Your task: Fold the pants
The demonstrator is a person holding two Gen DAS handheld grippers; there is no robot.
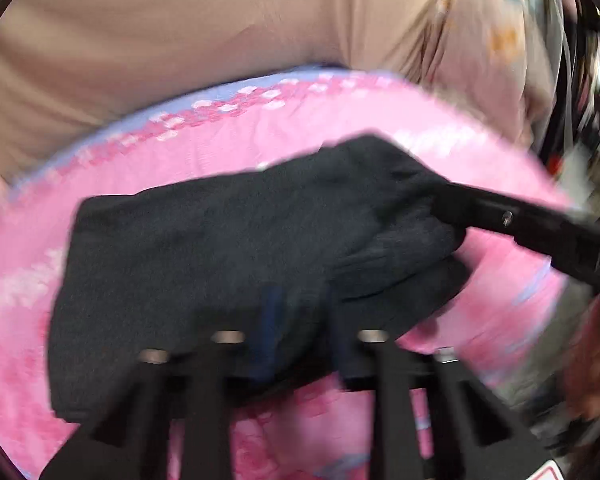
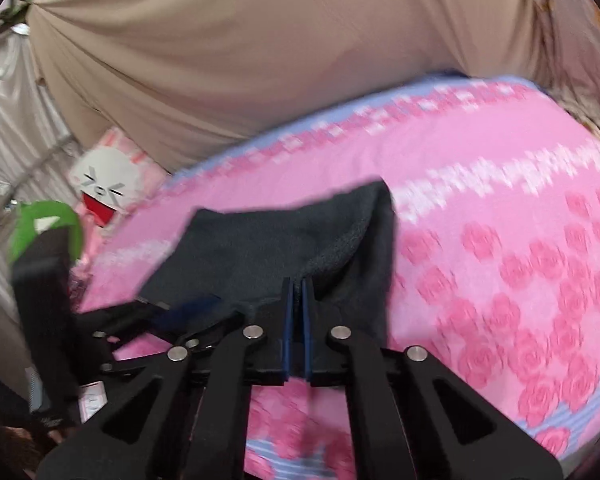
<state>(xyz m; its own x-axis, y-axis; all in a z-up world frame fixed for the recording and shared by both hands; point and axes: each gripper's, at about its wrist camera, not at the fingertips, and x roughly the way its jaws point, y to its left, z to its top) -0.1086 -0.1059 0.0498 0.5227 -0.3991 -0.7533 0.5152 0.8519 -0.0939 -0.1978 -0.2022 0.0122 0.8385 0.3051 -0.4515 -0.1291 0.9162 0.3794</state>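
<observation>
The dark grey pants (image 1: 204,256) lie partly folded on a pink rose-patterned bedspread (image 1: 260,136). My left gripper (image 1: 300,300) is shut on the near edge of the pants; the view is blurred. My right gripper (image 2: 297,284) is shut on another part of the pants (image 2: 260,248) and lifts the fabric into a peak. In the left wrist view the right gripper (image 1: 448,208) reaches in from the right onto the pants' right end. In the right wrist view the left gripper (image 2: 180,304) holds the pants' left edge.
The bedspread (image 2: 500,240) covers the bed. A beige sheet (image 2: 220,60) hangs behind it. A white cartoon-face cushion (image 2: 104,188) and a green object (image 2: 48,220) sit at the bed's far left. Clutter stands at the right in the left wrist view (image 1: 580,80).
</observation>
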